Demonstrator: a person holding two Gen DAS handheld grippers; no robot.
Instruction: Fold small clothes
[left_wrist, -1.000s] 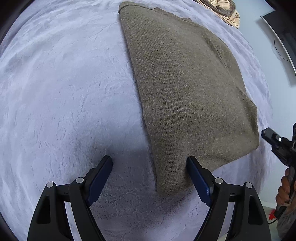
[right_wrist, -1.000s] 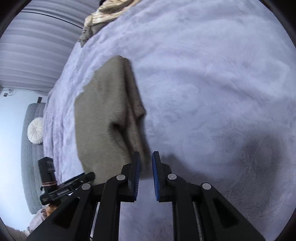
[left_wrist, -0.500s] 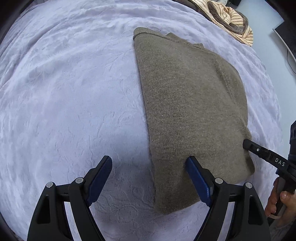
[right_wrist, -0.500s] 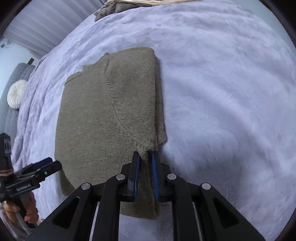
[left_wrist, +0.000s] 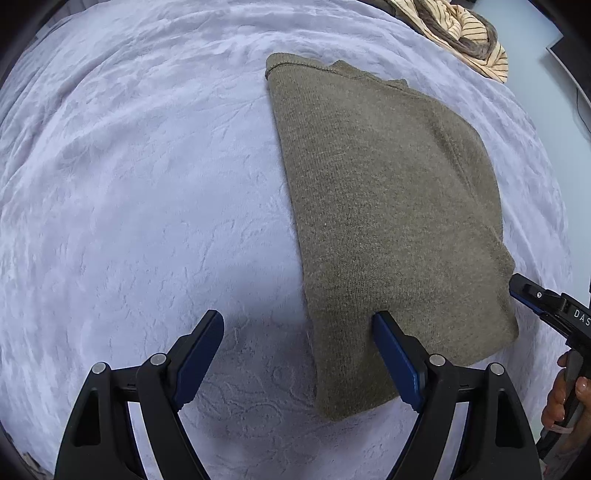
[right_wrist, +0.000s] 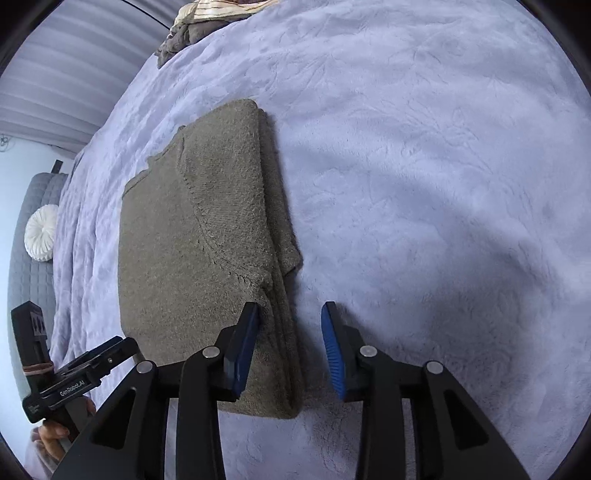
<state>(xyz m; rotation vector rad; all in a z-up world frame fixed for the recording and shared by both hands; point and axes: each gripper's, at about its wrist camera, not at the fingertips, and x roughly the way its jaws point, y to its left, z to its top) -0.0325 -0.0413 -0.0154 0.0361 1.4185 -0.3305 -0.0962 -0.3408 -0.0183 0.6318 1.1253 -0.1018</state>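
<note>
Right wrist view: right gripper (right_wrist: 291, 314) fingers parted, straddling the folded sweater's (right_wrist: 192, 258) edge, gripping nothing.

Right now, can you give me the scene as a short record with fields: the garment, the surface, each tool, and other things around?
garment: olive knitted sweater, folded into a rectangle, lying flat
surface: lilac plush bedspread
left tool: open, at the sweater's near edge, gripping nothing
right tool: open, straddling the sweater's right edge, gripping nothing
other clothes: striped pile at the far side of the bed
background: round white cushion on a grey quilted piece
</note>
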